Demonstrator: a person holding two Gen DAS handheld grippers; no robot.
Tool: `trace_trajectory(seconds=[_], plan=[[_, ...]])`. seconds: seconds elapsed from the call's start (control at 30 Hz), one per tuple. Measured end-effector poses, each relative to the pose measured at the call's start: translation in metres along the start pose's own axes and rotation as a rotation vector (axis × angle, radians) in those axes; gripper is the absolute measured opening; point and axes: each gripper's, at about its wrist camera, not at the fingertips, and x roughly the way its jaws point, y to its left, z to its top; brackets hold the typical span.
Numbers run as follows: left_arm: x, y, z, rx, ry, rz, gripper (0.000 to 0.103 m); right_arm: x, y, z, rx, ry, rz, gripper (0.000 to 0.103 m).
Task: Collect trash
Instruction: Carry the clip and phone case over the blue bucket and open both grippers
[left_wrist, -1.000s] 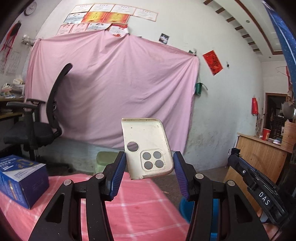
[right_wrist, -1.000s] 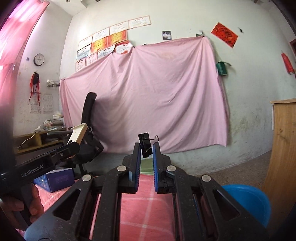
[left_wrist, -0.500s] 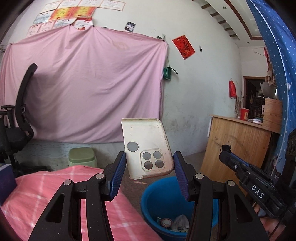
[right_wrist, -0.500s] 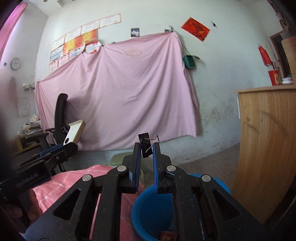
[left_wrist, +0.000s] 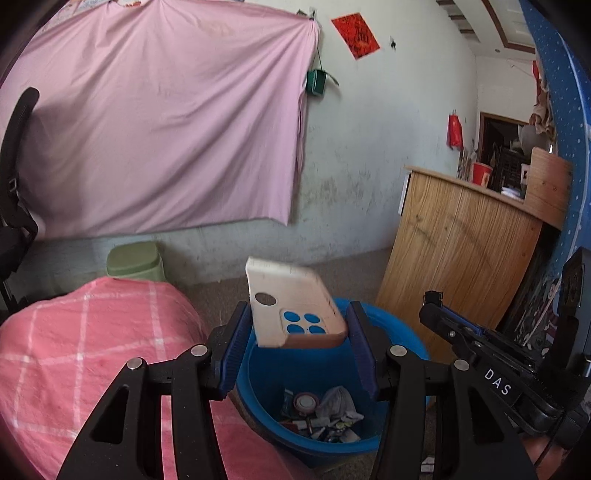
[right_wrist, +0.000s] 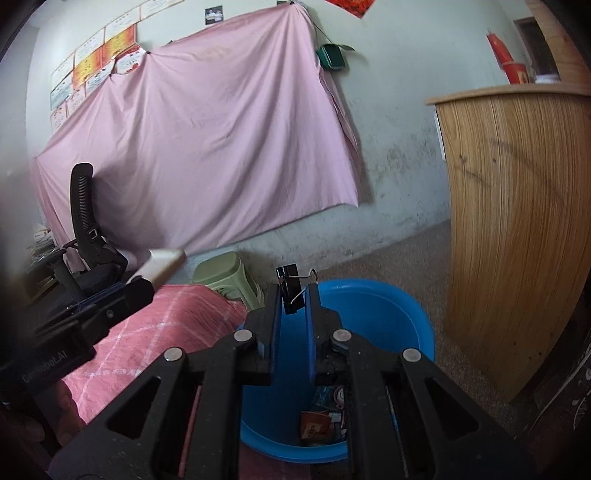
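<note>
Smooth blue plastic bucket (left_wrist: 388, 334), matt pink checked cloth (left_wrist: 92, 350), grained wooden cabinet (right_wrist: 517, 221), rough concrete floor (right_wrist: 388, 269).

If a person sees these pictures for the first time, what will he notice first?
First, the white phone case between the left gripper fingers, tilted above the blue bucket of trash. Next, the black binder clip pinched in the right gripper over the same bucket. Behind hangs a large pink sheet.

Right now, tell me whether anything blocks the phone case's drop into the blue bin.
Nothing visible does. The phone case sits between the left gripper jaws directly above the open blue bin, whose mouth is uncovered, with only trash at its bottom.
</note>
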Motion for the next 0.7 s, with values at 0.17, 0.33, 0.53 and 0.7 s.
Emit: trace_trajectory(seconds=[0.17,0.33,0.53,0.7], plan=[[0.023,0.003,0.0,-0.031,0.104,-0.018,0.039,0.016,-0.004,-0.005,0.018,0.071,-0.01,0.038],[0.04,0.006,0.0,-0.049,0.179,-0.031,0.039,0.033,-0.005,-0.011,0.02,0.125,-0.02,0.038],[0.041,0.015,0.0,-0.097,0.182,-0.042,0.04,0.042,-0.008,-0.014,0.028,0.162,-0.028,0.039],[0.037,0.021,0.001,-0.11,0.189,-0.032,0.04,0.042,-0.008,-0.015,0.025,0.165,-0.031,0.046]])
